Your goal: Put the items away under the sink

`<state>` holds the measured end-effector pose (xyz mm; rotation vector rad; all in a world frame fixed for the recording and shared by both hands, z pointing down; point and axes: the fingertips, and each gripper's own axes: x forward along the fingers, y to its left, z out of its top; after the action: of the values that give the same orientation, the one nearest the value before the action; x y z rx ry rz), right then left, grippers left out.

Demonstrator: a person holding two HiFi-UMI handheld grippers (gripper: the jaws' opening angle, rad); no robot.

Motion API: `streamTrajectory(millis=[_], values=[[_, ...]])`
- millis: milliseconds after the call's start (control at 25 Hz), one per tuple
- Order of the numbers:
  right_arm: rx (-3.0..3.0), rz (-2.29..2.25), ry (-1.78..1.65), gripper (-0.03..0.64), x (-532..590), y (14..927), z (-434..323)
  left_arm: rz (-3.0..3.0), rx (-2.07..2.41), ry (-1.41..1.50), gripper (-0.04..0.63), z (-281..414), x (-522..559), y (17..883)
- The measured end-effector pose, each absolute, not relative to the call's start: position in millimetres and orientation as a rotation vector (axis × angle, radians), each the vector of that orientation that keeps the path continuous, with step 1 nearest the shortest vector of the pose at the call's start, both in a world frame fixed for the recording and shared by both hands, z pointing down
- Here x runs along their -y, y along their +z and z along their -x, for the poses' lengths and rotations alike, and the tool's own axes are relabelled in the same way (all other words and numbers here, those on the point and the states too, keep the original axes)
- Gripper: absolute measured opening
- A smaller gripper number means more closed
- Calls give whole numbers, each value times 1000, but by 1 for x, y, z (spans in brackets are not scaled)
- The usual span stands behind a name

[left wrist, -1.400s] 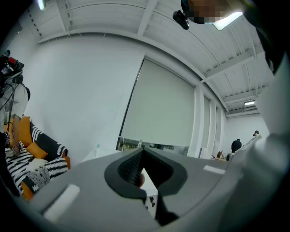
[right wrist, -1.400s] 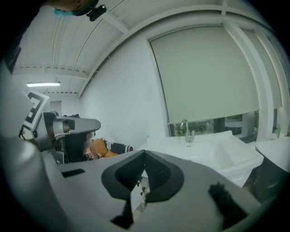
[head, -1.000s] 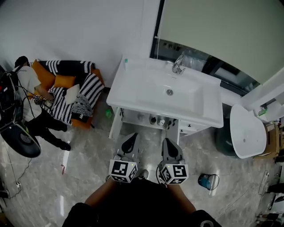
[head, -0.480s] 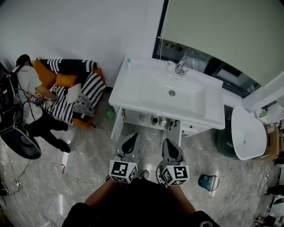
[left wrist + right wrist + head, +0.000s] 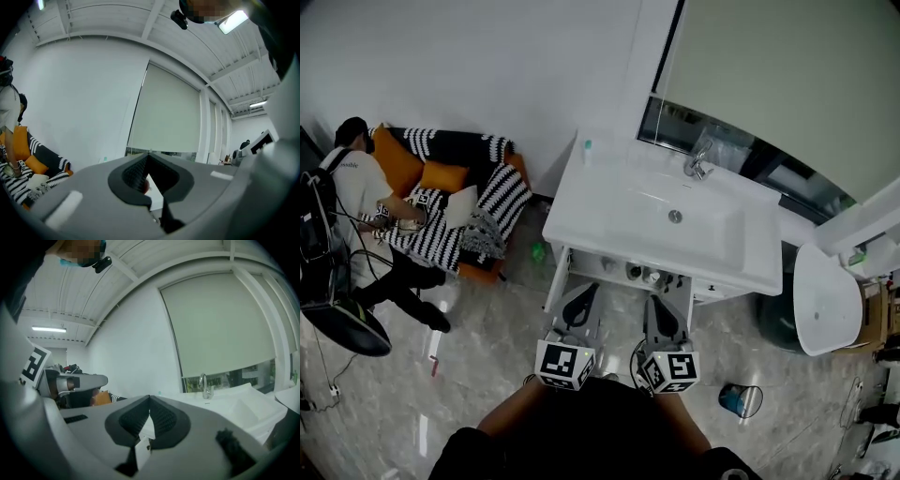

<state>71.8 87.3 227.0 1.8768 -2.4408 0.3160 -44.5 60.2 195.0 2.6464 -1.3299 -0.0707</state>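
The white sink vanity (image 5: 609, 220) stands ahead, and the cabinet under it is open. A few small bottles (image 5: 643, 275) sit on its shelf. In the head view my left gripper (image 5: 585, 289) and right gripper (image 5: 660, 300) are side by side, pointing at the cabinet opening from just in front of it. Both are shut with nothing held. In the left gripper view the left gripper (image 5: 149, 155) has its jaws meeting at the tips. The right gripper (image 5: 149, 397) shows the same in its own view, with the faucet (image 5: 203, 385) and basin beyond.
A cabinet door (image 5: 555, 279) hangs open at the left of the opening. A small bottle (image 5: 588, 146) stands on the vanity top. A striped sofa (image 5: 464, 211) with a seated person (image 5: 366, 202) is at left, a white toilet (image 5: 825, 300) and a blue bin (image 5: 738, 398) at right.
Both grippers have moved forward together toward the open cabinet under the sink, and the vanity now lies closer in the head view. Both stayed shut.
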Motion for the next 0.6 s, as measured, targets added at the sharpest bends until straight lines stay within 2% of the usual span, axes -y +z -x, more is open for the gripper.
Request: streamTrajectory(millis=[600], values=[[2479,-1826,283,15,48,221,-12,-2533,1383,-88,9,117,46,204]])
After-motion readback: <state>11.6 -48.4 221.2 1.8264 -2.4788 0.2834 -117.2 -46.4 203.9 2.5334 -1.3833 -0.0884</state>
